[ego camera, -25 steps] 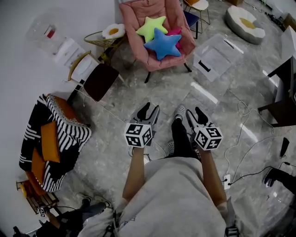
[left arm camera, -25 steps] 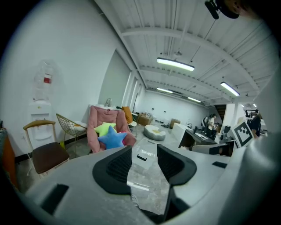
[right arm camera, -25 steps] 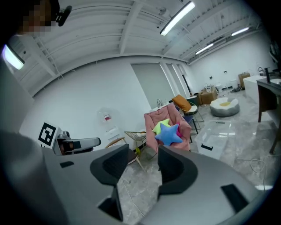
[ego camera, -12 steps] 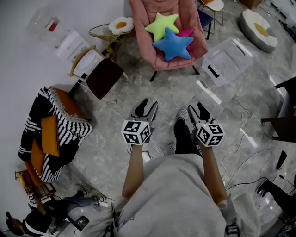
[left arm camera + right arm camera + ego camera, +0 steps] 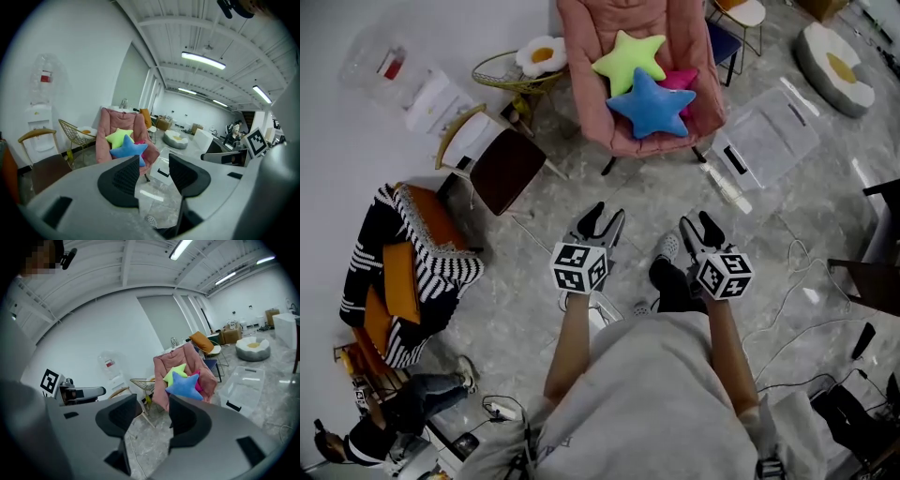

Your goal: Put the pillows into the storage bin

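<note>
Three star pillows lie on a pink chair [image 5: 619,131] ahead of me: yellow-green [image 5: 628,58], blue [image 5: 652,101] and magenta [image 5: 680,77], which is half hidden behind the blue one. A clear storage bin [image 5: 764,141] sits on the floor to the chair's right. My left gripper [image 5: 600,223] and right gripper [image 5: 698,228] are held side by side at waist height, well short of the chair, both open and empty. The left gripper view shows the blue pillow [image 5: 129,147] past its jaws. In the right gripper view the blue pillow [image 5: 184,384] and the bin [image 5: 246,385] are visible.
A brown chair [image 5: 502,164] and a wire side table with an egg cushion [image 5: 534,61] stand left of the pink chair. A chair draped in a striped blanket [image 5: 412,281] is at far left. Cables [image 5: 797,272] cross the floor at right, near a dark table [image 5: 877,262].
The head view has shifted a little, so the chair and bin sit slightly lower and further right. Both grippers keep the same pose. A person has come into view at bottom left.
</note>
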Motion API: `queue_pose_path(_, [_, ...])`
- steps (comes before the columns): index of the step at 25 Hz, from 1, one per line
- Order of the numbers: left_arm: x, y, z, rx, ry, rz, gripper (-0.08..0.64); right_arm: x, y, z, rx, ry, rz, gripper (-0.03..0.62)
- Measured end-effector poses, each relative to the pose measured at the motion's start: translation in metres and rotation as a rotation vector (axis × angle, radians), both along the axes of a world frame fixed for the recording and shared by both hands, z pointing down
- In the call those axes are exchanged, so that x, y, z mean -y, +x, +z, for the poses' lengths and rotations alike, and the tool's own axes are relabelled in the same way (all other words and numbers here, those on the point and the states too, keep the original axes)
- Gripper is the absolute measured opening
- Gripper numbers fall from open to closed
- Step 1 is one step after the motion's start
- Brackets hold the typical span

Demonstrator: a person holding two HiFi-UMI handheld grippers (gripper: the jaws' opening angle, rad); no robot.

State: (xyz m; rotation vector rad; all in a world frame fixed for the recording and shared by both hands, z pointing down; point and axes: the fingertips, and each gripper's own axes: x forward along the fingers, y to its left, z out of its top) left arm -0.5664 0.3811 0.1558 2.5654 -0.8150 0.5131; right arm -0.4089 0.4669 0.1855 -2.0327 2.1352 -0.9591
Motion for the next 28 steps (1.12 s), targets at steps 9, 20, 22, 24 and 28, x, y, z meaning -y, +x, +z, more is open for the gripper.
queue_pose_path(9, [0.079,0.079,-0.011,0.1,0.022,0.035,0.184,0.084,0.063,0.0,0.069,0.031,-0.038,0.202])
queue_pose_path(20, [0.119,0.132,0.002,0.153,0.018,0.059,0.184,0.105,0.125,0.019,0.126,0.019,0.037,0.202])
queue_pose_path(22, [0.125,0.143,0.002,0.154,0.022,0.075,0.184,0.108,0.135,0.02,0.132,0.022,0.055,0.202])
queue_pose_path(24, [0.133,0.155,-0.001,0.15,0.032,0.089,0.184,0.112,0.146,0.018,0.13,0.03,0.073,0.202])
queue_pose_path(28, [0.154,0.171,-0.003,0.133,0.043,0.104,0.184,0.126,0.162,0.016,0.115,0.039,0.098,0.202])
